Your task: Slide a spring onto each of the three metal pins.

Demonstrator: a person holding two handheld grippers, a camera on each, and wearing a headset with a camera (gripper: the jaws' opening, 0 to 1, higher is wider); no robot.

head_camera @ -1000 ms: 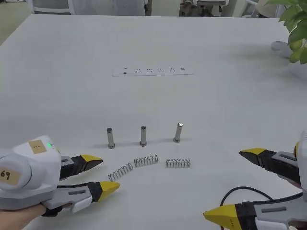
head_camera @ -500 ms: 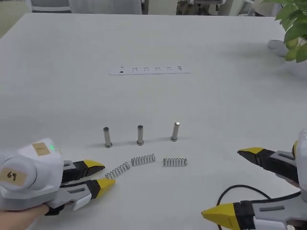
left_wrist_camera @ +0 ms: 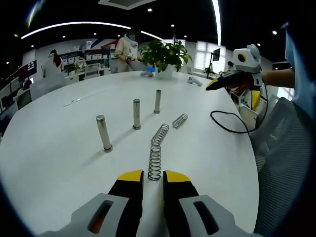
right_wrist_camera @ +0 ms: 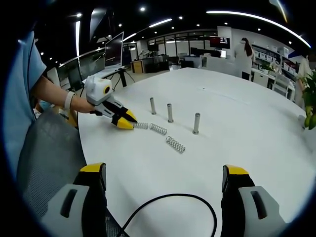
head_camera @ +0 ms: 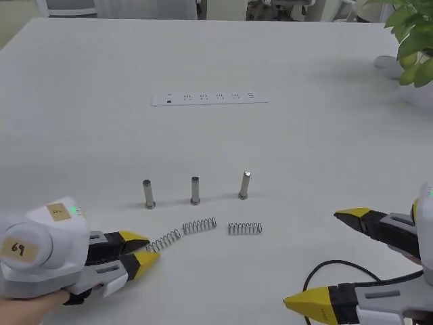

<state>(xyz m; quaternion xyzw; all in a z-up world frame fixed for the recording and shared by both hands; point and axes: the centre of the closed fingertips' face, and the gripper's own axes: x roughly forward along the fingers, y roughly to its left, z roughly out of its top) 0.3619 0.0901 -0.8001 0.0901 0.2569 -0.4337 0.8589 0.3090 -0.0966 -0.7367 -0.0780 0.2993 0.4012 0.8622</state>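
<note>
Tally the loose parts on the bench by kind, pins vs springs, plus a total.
Metal pins: 3, all upright and bare
Springs: 3, all lying flat in front of the pins
Total: 6

A broad white tabletop [head_camera: 318, 135] spreads across the head view. A flat white power strip [head_camera: 210, 99] is set into it at twelve o'clock, and a green leafy pot plant [head_camera: 414, 37] stands at two o'clock. White office chairs [head_camera: 67, 7] stand beyond the far rim at eleven o'clock. In the left gripper view, the dark ceiling carries a long curved light strip [left_wrist_camera: 69, 22] and small round spotlights [left_wrist_camera: 148, 9]. Bright windows [left_wrist_camera: 203, 49] lie at one o'clock and a grey mesh chair back [left_wrist_camera: 286, 148] at three o'clock. In the right gripper view, a dark flat monitor [right_wrist_camera: 113, 49] stands at eleven o'clock.
</note>
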